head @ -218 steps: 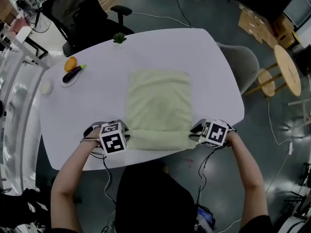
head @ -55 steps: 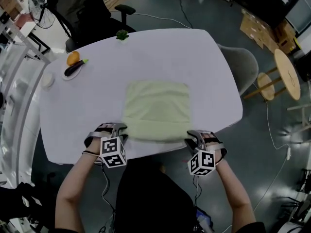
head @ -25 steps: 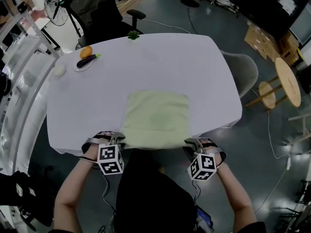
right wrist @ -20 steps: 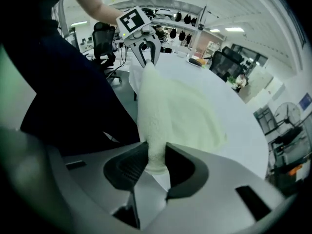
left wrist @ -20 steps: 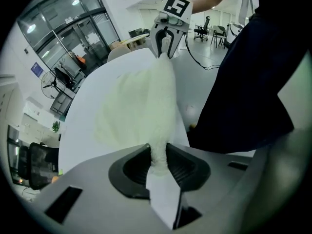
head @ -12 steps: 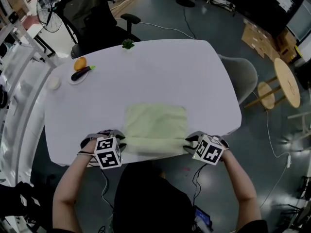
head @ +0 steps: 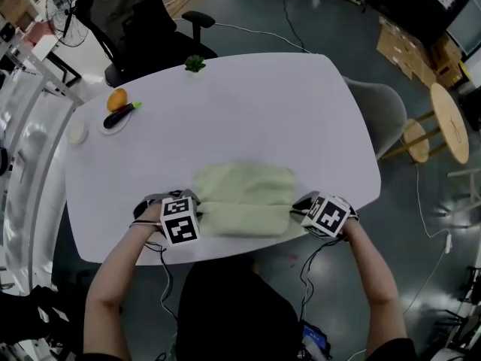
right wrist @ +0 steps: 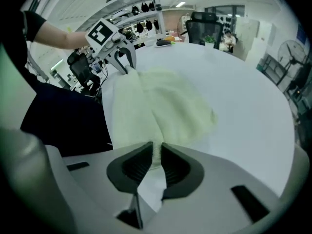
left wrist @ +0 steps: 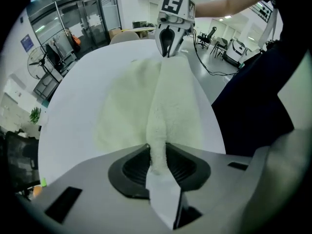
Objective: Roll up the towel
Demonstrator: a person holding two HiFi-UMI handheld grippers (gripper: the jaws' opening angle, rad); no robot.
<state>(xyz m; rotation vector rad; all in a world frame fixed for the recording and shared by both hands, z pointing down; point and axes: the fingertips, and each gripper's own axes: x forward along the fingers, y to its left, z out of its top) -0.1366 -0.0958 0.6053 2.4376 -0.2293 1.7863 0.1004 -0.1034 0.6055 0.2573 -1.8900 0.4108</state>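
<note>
A pale green towel (head: 244,195) lies on the white table (head: 248,111) near its front edge, with its near part bunched into a thick fold. My left gripper (head: 194,204) is shut on the fold's left end. In the left gripper view the towel (left wrist: 161,96) runs from its pads to the right gripper (left wrist: 168,30). My right gripper (head: 302,204) holds the fold's right end. Its jaws are closing, with the towel (right wrist: 161,104) pinched between the pads. The left gripper (right wrist: 119,55) shows at the far end of that view.
At the table's far left are a plate with an aubergine and an orange (head: 116,111) and a small white object (head: 75,132). A small green plant (head: 194,64) sits at the far edge. A black chair (head: 143,21), a grey chair (head: 379,104) and a wooden stool (head: 443,119) stand around.
Both grippers have moved from beyond the table's front edge onto the table, carrying the towel's near edge with them. The towel now looks shorter and bunched.
</note>
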